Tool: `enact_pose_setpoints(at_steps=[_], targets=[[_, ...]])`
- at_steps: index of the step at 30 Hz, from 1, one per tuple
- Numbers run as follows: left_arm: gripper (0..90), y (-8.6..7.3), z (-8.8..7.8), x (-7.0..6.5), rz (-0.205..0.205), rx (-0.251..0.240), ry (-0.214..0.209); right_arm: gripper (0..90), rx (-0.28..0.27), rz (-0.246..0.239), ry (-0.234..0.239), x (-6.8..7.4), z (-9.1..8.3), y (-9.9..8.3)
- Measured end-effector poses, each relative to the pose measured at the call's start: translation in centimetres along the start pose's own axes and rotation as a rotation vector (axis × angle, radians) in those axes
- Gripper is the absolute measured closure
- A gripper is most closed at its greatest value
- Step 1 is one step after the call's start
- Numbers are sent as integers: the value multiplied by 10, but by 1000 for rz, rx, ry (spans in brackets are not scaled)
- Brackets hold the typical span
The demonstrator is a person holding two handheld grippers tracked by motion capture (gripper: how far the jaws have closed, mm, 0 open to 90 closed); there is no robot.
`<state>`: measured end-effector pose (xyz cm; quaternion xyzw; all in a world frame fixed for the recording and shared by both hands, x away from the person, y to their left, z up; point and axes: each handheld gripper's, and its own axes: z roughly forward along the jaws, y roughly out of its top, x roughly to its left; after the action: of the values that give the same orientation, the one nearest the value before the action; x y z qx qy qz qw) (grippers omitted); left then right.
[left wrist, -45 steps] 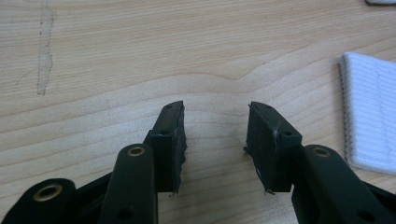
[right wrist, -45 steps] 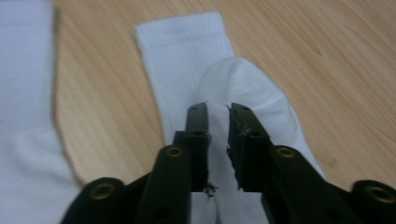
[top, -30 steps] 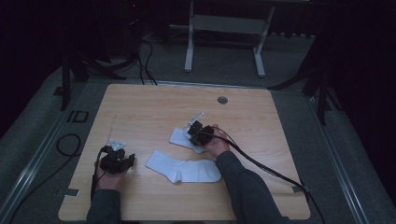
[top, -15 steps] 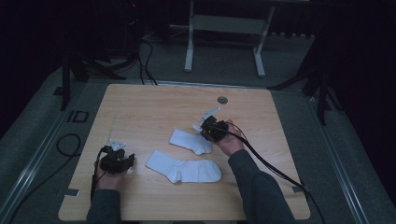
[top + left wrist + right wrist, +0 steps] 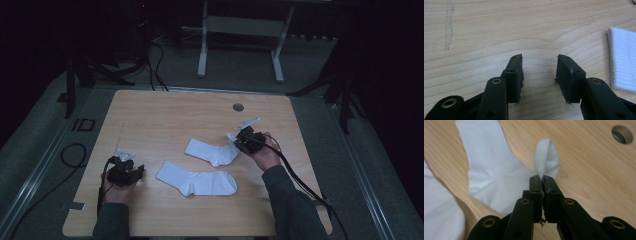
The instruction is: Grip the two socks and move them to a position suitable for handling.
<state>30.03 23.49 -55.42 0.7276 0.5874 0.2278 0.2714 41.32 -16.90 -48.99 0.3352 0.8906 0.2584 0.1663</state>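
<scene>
Two white socks lie on the wooden table (image 5: 170,115). The far sock (image 5: 210,151) has its toe end pinched in my right gripper (image 5: 236,141), whose jaws are shut on the fabric; in the right gripper view the toe (image 5: 547,157) stands up in a fold above the right gripper (image 5: 541,180). The near sock (image 5: 196,180) lies flat between the hands. My left gripper (image 5: 131,161) rests low at the table's left front, open (image 5: 539,67) with bare wood between its fingers; a ribbed sock cuff (image 5: 622,60) lies to its right.
A round cable hole (image 5: 238,107) sits in the table near the far edge, also seen as a hole (image 5: 622,134) in the right gripper view. A cable (image 5: 305,182) trails from the right gripper over the table's right front. Table legs and floor cables lie beyond.
My right gripper has moved right and away across the table, pulling the far sock's toe end with it and stretching that sock out. The left gripper has stayed put.
</scene>
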Motion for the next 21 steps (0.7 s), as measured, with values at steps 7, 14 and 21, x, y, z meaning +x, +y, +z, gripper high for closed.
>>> enact_pose_setpoints(at_steps=[7,14,21], targets=[[564,0,1,-1,0,3,0,848,10,44,-8,-10,-4,-18],[564,0,1,-1,4,4,2,676,-1,103,-46,-24,-13,-29],[564,0,1,-1,3,4,2,681,20,81,-62,-23,-9,-25]])
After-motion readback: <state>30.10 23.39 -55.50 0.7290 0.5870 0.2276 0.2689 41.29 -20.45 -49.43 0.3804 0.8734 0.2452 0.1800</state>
